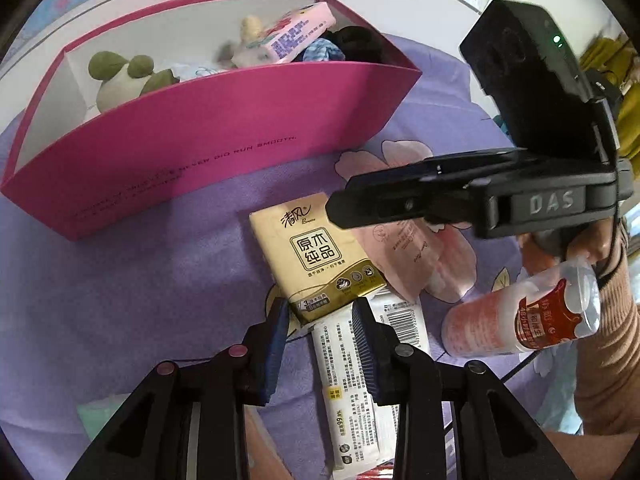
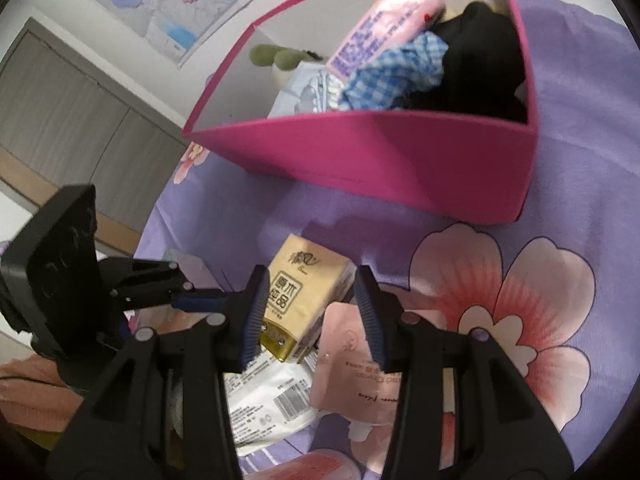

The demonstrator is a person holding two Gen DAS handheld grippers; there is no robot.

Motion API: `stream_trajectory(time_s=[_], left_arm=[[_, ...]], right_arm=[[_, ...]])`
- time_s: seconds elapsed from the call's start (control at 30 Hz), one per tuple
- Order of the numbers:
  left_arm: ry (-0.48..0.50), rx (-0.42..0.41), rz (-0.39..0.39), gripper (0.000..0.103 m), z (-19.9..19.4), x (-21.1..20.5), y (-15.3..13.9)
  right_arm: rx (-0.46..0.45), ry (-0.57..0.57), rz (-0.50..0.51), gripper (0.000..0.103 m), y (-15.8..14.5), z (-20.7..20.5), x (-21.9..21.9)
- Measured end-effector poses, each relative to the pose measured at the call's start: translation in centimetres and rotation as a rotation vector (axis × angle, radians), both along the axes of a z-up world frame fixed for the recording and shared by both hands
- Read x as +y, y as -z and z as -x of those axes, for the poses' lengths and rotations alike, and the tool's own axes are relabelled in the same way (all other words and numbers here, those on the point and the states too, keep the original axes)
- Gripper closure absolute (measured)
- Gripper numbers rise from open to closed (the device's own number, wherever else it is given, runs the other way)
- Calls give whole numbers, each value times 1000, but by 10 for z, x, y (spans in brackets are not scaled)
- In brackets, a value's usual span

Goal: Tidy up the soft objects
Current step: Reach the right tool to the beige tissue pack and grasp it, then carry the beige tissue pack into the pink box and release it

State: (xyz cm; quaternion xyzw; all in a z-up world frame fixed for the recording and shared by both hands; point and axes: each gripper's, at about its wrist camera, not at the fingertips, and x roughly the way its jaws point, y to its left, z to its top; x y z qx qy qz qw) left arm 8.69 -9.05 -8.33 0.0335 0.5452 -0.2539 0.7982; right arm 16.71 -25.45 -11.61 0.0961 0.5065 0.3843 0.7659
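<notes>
1. Tissue pack (image 1: 316, 258), gold-beige with printed panel: it lies flat on the purple floral sheet (image 1: 168, 276), in front of the magenta box (image 1: 192, 148), overlapping a white wipes packet (image 1: 356, 380) and touching a pink pouch (image 1: 404, 256).
2. Orientation: in the left wrist view its long axis runs diagonally, logo end toward the box, gold-banded end toward the left gripper (image 1: 320, 344).
3. Left gripper: jaws part open with nothing clamped, poised over the gold end of the pack and the wipes packet.
4. Right gripper (image 2: 310, 316): jaws open and empty, straddling the pack's width from above; contact cannot be confirmed.
5. Step in hand (judged): approach to pick the tissue pack. The box already holds a pink pack (image 2: 384, 28), checked cloth (image 2: 396, 72), dark fabric and a plush toy (image 1: 124, 80).
6. Next move (judged): lower, close across the short sides, lift clear of the packets below, and carry to the box.
</notes>
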Motion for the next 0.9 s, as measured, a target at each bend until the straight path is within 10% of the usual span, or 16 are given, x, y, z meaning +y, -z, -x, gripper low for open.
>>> stream_trajectory(time_s=[0.43,0.9], left_arm=[[-48,106,96,64,-35,15,12],[-103,6,134,65,-30,18,-14]], right_arm=[[-16,-53,29,69,11,-1,9],[-161,-57,46,76,-17,20,4]])
